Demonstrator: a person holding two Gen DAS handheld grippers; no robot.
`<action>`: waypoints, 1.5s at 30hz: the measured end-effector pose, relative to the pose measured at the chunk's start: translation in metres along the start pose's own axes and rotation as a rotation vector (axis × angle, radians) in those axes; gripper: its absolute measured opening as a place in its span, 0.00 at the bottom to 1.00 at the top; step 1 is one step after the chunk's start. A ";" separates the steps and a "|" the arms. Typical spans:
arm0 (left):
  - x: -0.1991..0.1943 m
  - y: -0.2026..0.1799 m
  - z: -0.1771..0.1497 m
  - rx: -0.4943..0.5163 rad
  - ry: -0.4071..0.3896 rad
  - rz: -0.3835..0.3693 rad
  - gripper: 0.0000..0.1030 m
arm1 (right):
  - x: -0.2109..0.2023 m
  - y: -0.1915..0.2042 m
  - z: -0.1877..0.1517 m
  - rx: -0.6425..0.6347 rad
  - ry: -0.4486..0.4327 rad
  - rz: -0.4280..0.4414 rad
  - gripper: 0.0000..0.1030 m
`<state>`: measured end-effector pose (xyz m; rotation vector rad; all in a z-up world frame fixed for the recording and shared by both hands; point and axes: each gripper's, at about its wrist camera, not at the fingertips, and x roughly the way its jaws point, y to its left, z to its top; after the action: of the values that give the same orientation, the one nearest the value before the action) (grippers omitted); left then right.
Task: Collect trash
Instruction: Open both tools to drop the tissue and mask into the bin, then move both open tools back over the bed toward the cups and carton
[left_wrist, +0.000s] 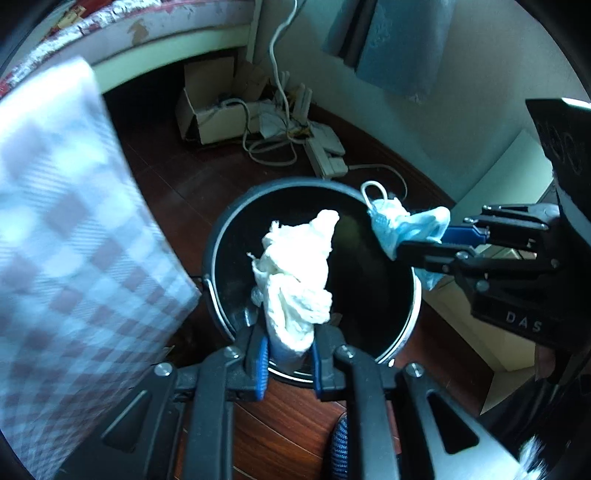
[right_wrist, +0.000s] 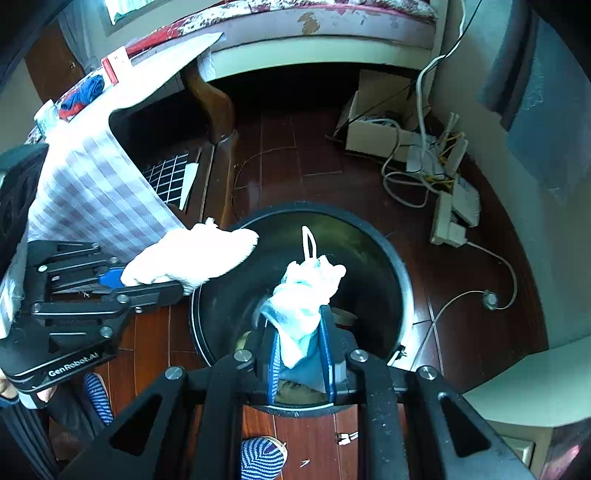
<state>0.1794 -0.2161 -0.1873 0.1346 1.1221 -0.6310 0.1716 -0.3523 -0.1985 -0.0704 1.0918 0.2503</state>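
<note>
Left gripper (left_wrist: 288, 354) pinches crumpled tissue (left_wrist: 295, 273), right gripper (right_wrist: 299, 354) pinches face mask (right_wrist: 306, 295); both over black bin (left_wrist: 221, 236) for dropping.

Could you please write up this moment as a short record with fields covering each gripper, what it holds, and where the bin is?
left gripper: shut on crumpled white tissue, held over the bin's opening
right gripper: shut on crumpled blue face mask, ear loop sticking up, also over the opening
bin: round, black, open top, standing on the wooden floor
bin contents: dark inside, hard to make out
nearby: checked cloth hanging to the left; cables and power strip by the wall
task stage: both items still gripped, not yet dropped
</note>
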 end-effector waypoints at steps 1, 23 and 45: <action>0.006 0.000 0.002 -0.003 0.008 -0.008 0.19 | 0.005 0.000 -0.001 -0.012 0.005 -0.013 0.21; 0.006 0.019 -0.014 -0.102 -0.052 0.191 0.99 | 0.025 -0.029 -0.013 0.069 0.108 -0.194 0.99; -0.071 0.016 -0.022 -0.121 -0.157 0.260 0.99 | -0.047 0.011 -0.010 0.064 -0.028 -0.214 0.99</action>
<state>0.1507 -0.1651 -0.1391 0.1221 0.9683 -0.3345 0.1403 -0.3512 -0.1607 -0.1250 1.0542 0.0237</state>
